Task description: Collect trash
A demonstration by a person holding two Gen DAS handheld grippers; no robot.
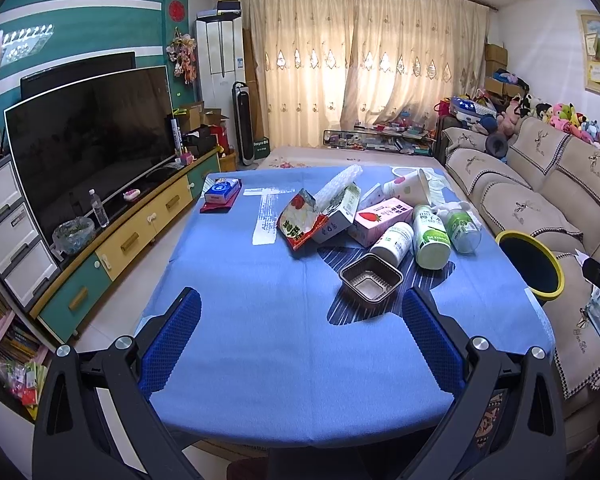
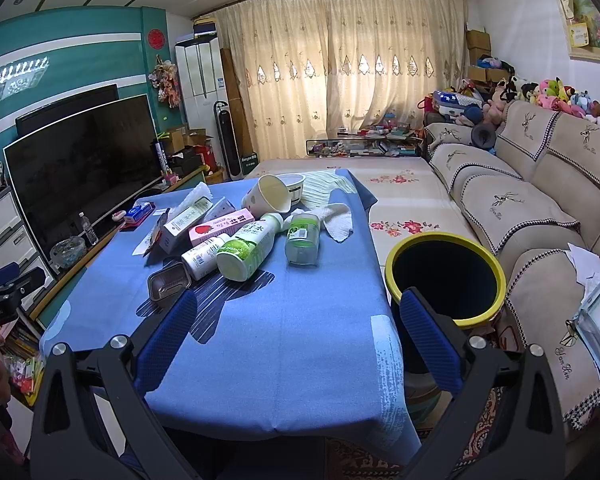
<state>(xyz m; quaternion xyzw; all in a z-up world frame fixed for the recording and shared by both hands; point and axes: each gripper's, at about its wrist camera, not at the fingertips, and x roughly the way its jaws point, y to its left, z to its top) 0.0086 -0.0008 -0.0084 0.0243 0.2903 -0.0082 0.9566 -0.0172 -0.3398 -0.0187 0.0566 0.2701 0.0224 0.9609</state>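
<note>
Trash lies in a pile on the blue tablecloth (image 1: 260,320): a brown foil tray (image 1: 371,282), a white bottle (image 1: 393,243), a green-label bottle (image 1: 431,237), a clear green-label bottle (image 1: 463,229), a pink strawberry carton (image 1: 380,220), a red snack bag (image 1: 300,224), a paper cup (image 1: 407,192). A yellow-rimmed dark bin (image 2: 446,278) stands right of the table. My left gripper (image 1: 300,320) is open and empty, short of the foil tray. My right gripper (image 2: 300,320) is open and empty over the table's near right part, beside the bin. The foil tray also shows in the right wrist view (image 2: 169,283).
A TV (image 1: 96,140) on a low cabinet runs along the left. A beige sofa (image 2: 540,208) stands to the right behind the bin. A tissue pack (image 1: 221,192) lies at the table's far left corner. A white cloth (image 2: 338,220) and bowl (image 2: 290,184) lie at the far edge.
</note>
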